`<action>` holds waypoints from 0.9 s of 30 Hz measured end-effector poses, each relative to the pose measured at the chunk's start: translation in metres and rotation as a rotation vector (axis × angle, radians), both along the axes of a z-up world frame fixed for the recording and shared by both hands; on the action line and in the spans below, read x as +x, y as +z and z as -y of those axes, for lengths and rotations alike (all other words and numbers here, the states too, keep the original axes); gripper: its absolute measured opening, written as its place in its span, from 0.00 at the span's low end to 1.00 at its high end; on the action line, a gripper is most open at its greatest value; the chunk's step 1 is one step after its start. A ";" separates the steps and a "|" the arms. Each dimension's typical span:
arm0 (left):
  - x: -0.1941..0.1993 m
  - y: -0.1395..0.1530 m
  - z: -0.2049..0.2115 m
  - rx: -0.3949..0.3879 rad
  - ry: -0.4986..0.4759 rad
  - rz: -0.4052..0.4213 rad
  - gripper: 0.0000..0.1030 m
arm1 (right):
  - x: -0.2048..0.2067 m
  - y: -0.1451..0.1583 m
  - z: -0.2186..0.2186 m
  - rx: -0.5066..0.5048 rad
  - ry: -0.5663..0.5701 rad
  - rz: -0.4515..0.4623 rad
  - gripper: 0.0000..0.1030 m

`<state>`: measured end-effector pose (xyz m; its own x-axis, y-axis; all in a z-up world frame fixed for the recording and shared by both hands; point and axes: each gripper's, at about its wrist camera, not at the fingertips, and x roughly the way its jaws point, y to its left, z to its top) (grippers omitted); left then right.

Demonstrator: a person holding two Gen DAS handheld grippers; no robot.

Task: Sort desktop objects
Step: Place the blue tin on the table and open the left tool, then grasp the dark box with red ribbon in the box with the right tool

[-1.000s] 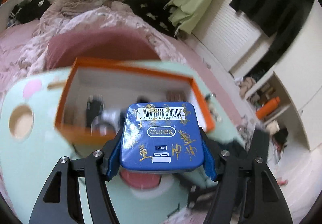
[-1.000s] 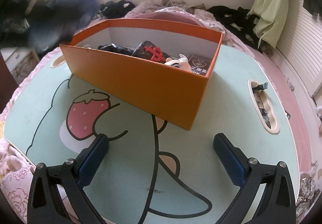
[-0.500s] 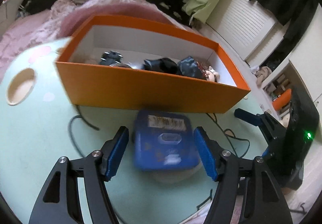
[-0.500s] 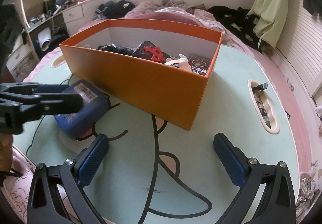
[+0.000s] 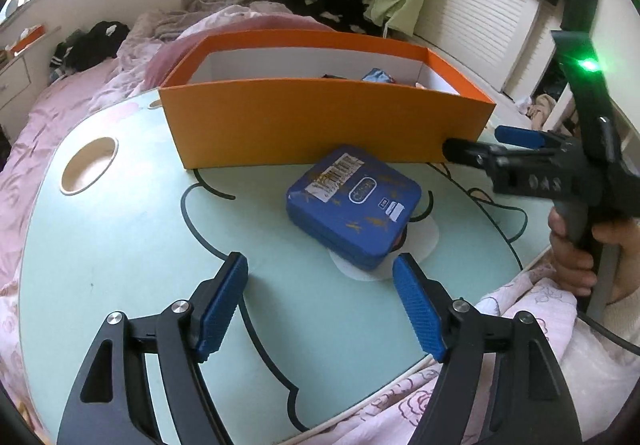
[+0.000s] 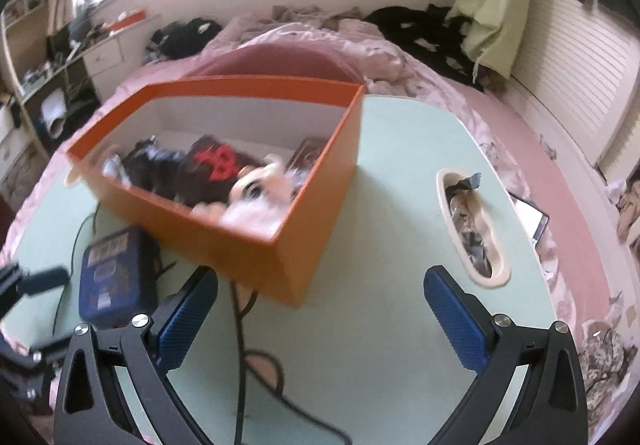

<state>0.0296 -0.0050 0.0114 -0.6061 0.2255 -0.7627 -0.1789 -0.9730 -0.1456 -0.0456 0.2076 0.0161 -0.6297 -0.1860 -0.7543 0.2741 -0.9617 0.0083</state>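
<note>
A blue tin [image 5: 354, 205] with a barcode label lies flat on the pale green table [image 5: 120, 245], just in front of the orange box [image 5: 320, 129]. My left gripper [image 5: 320, 301] is open and empty, pulled back a little short of the tin. My right gripper [image 6: 320, 313] is open and empty, raised above the table near the box's near corner [image 6: 296, 269]. It also shows at the right of the left wrist view [image 5: 520, 149]. The box holds dark items, a black piece with a red mark [image 6: 216, 165] and a white plush toy [image 6: 256, 197]. The tin shows in the right wrist view [image 6: 114, 281].
The table has a round cup hole [image 5: 90, 165] at the left and an oval slot [image 6: 472, 229] holding small items at the right. A phone [image 6: 532, 221] lies by the right edge. Pink bedding and clothes surround the table.
My left gripper set the blue tin down on the table, opened and drew back from it. My right gripper has risen and now looks down into the box.
</note>
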 end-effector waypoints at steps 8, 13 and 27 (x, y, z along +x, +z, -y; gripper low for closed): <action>0.004 -0.004 0.007 0.017 0.004 0.003 0.74 | 0.006 -0.003 -0.008 -0.088 0.021 0.032 1.00; 0.001 -0.010 -0.007 -0.108 0.019 0.023 0.93 | 0.021 0.036 0.003 -0.157 0.147 -0.022 0.91; 0.000 -0.013 -0.007 -0.095 0.014 0.028 1.00 | -0.096 0.035 0.042 -0.235 0.295 0.471 0.49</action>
